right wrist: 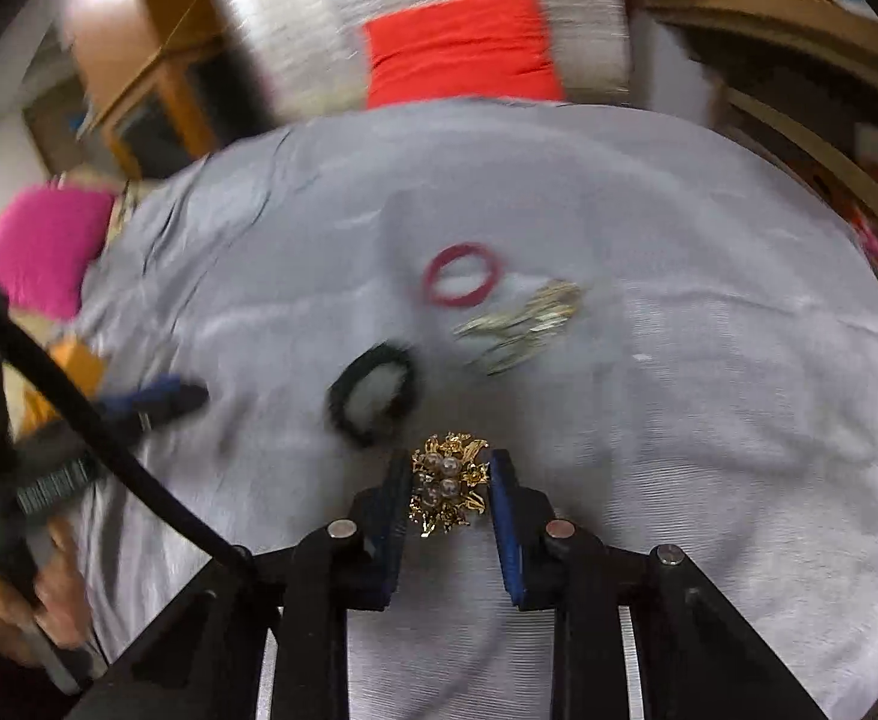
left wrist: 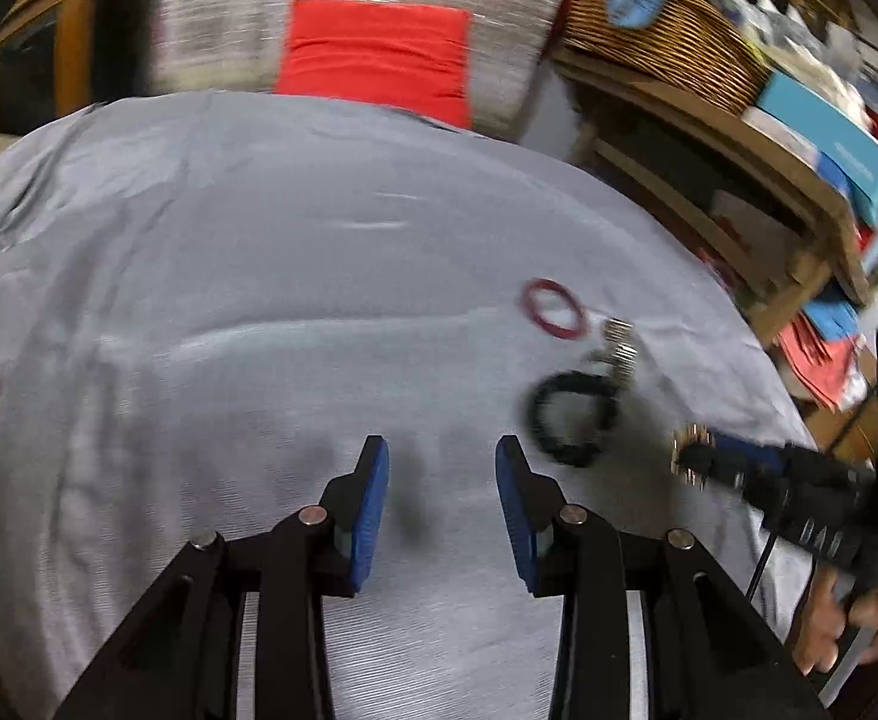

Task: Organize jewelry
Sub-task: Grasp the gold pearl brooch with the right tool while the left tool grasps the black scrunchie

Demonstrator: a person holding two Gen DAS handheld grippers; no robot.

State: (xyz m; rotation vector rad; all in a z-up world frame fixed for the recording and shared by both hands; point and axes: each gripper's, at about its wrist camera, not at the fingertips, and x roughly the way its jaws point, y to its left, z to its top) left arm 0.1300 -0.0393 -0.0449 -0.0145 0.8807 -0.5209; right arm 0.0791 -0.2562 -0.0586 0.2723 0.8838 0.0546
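My right tongs (right wrist: 450,489) sit closest, blue pads clamped on either side of a gold brooch (right wrist: 448,489) set with pearls, above the grey cloth (right wrist: 709,420) covering the worktop. My left tongs (left wrist: 442,468) stand apart with nothing between them, only cloth beneath. Just beyond the brooch lies a black ring (right wrist: 373,393); farther on, a red ring (right wrist: 462,273) lies beside a blurred silvery piece (right wrist: 523,324).

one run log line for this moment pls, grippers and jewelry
right gripper: shut on gold brooch | left gripper: open, empty | on grey cloth: red ring, black ring
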